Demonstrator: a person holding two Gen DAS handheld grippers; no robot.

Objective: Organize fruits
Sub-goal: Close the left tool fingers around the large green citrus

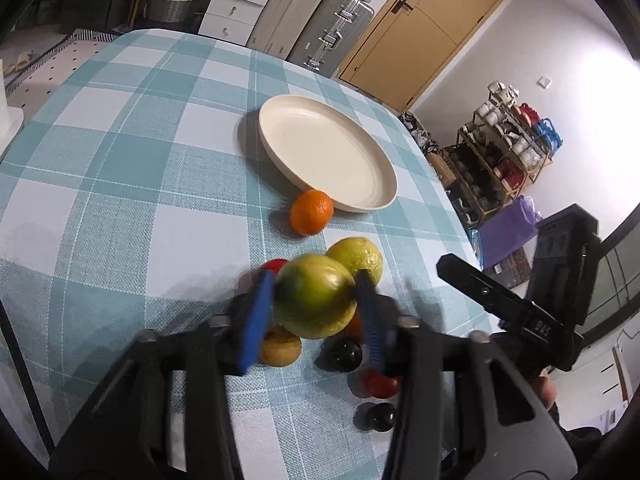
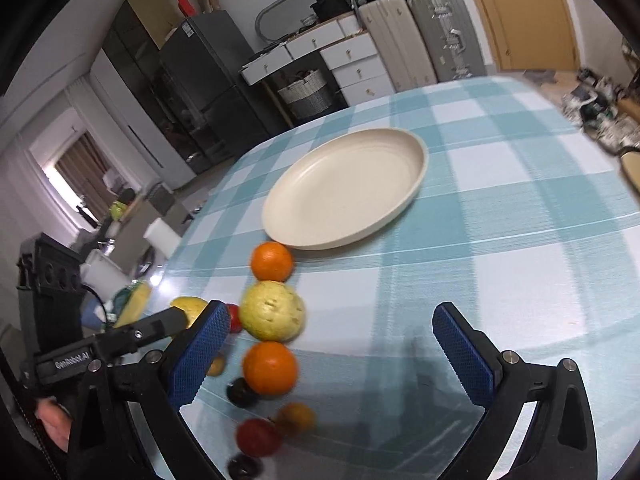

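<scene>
My left gripper (image 1: 314, 300) is shut on a green-yellow round fruit (image 1: 316, 296) and holds it above the table. Behind it lie a second yellow-green fruit (image 1: 356, 258) and an orange (image 1: 311, 212) that touches the rim of the cream plate (image 1: 376, 196). Under the gripper lie a small yellow fruit (image 1: 280, 346), dark plums (image 1: 343, 354) and a red fruit (image 1: 382, 384). My right gripper (image 2: 332, 352) is open and empty over the cloth, right of a row of fruit: an orange (image 2: 272, 261), the yellow-green fruit (image 2: 273, 312) and another orange (image 2: 271, 368). The plate (image 2: 416, 184) holds nothing.
The table has a blue and white checked cloth (image 1: 120, 184). Its right edge drops off near a shelf rack (image 1: 508, 148). Suitcases (image 1: 328, 28) and white drawers (image 1: 236, 4) stand beyond the far edge. My right gripper's body (image 1: 520, 308) shows at the right of the left wrist view.
</scene>
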